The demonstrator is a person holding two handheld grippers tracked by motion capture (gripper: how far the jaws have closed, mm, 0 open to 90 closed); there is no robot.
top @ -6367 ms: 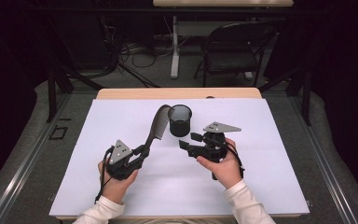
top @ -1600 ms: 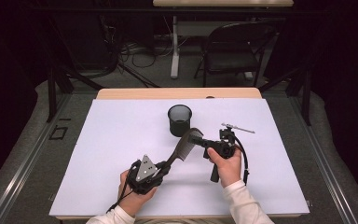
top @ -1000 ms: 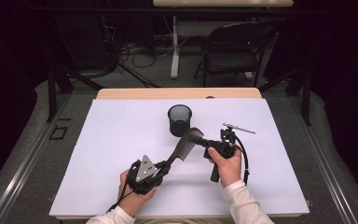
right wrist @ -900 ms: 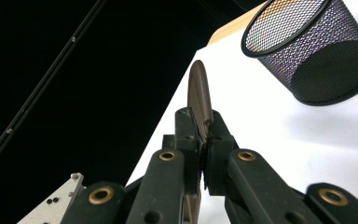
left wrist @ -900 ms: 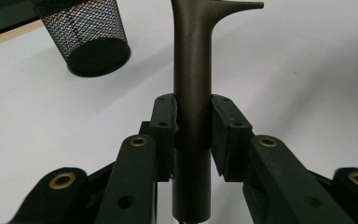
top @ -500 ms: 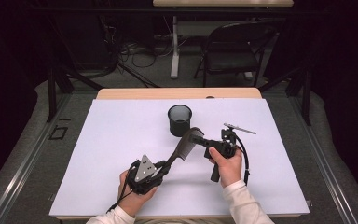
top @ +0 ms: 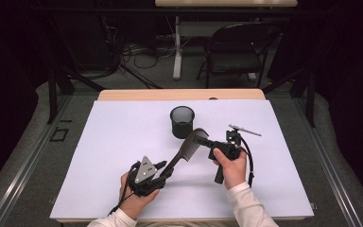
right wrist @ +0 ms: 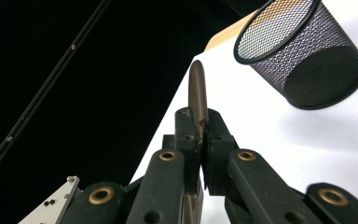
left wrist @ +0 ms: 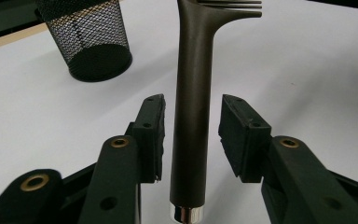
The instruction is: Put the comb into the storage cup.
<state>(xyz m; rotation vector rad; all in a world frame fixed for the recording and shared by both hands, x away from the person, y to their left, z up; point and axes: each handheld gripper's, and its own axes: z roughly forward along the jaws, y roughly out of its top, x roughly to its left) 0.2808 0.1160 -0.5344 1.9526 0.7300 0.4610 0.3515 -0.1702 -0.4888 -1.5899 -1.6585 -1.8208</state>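
Place: a recording lab or studio.
Backdrop: black curtains around the frame's edges.
Floor: grey carpet with loose cables (top: pixel 137 49) at upper centre.
Furniture: black folding chair (top: pixel 231 52) upper right; wooden table under a white sheet (top: pixel 113 137).

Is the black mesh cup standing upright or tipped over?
Upright. The black mesh cup stands on its base on the white table, its open rim facing up.

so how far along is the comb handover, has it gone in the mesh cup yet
Done: the right gripper is clamped on the toothed end of the dark plastic comb. In hand: the left gripper has just been opening, pads clear of the handle. Left: the black wire-mesh cup stands apart, comb not in it.
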